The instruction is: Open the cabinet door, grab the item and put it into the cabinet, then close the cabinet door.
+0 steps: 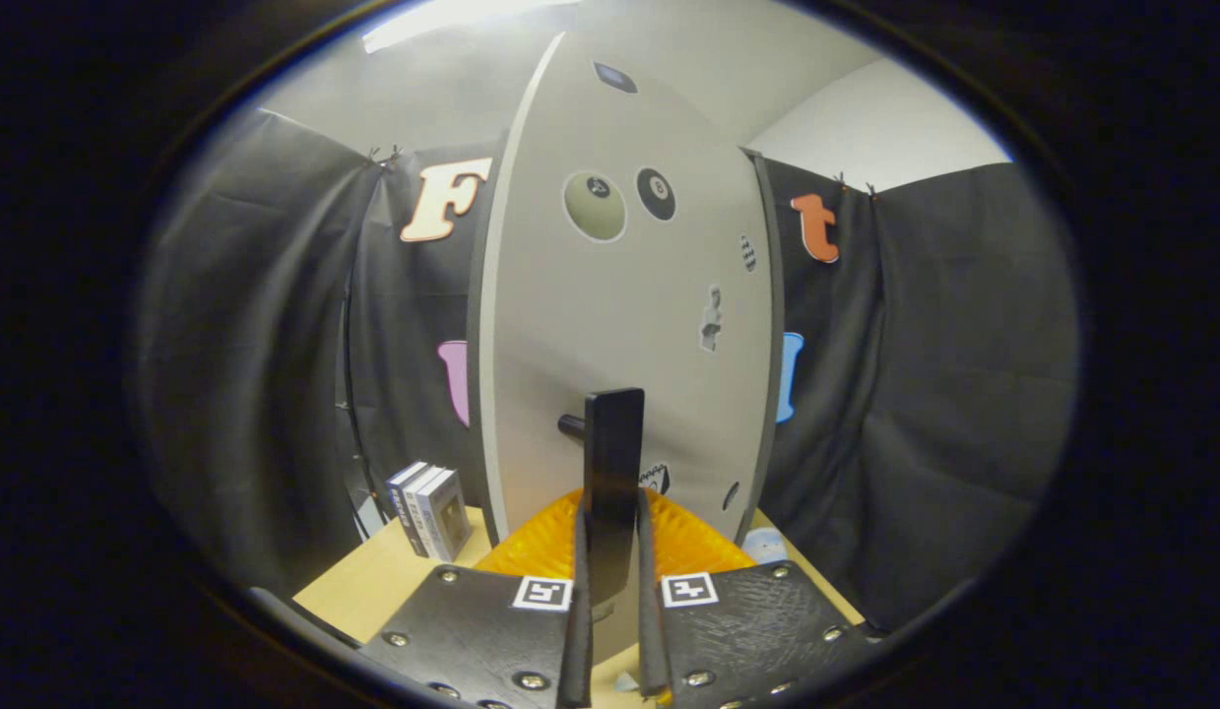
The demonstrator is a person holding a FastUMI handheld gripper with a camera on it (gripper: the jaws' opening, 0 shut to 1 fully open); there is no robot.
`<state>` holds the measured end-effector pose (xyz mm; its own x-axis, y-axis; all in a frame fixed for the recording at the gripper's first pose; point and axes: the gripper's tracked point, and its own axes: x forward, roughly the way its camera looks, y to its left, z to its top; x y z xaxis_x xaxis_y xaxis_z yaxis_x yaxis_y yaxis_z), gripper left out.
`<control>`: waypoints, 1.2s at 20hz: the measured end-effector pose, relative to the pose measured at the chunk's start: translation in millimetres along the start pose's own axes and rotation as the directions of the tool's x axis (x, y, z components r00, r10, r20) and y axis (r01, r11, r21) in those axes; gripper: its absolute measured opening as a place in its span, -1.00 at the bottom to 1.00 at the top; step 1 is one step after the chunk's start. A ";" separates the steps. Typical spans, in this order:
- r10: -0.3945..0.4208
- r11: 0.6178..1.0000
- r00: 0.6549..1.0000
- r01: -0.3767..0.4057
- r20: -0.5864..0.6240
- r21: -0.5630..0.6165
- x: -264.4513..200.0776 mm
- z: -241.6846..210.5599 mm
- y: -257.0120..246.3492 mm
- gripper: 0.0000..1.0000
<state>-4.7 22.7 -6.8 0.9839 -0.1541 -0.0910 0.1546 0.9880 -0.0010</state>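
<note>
Hand-held gripper (610,591) fingers clamp dark upright handle (612,463) of pale cabinet door (619,325). Handle looks stiff, slim; door light, hinged. Boxed item (430,509) far left on bench (373,591).

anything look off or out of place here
Nothing stands out. The fingers are closed on the upright black handle of the cabinet door, which carries stickers. A small box stands upright on the table to the left. Nothing is spilled or visibly damaged.
</note>
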 end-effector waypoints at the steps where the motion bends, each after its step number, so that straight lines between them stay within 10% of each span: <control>1: -0.016 1.000 1.000 0.016 -0.002 0.003 -3.4 0.0 -4.8 -0.62; 17: -0.245 0.968 0.970 0.243 -0.009 -0.068 -36.3 -11.8 -121.2 -0.94; 24: -0.209 0.978 0.978 0.208 -0.017 -0.018 -38.6 -18.8 -148.0 -0.97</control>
<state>-67.2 -117.3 -21.9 0.9282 -0.3566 -0.1059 0.3546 0.9343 -0.0376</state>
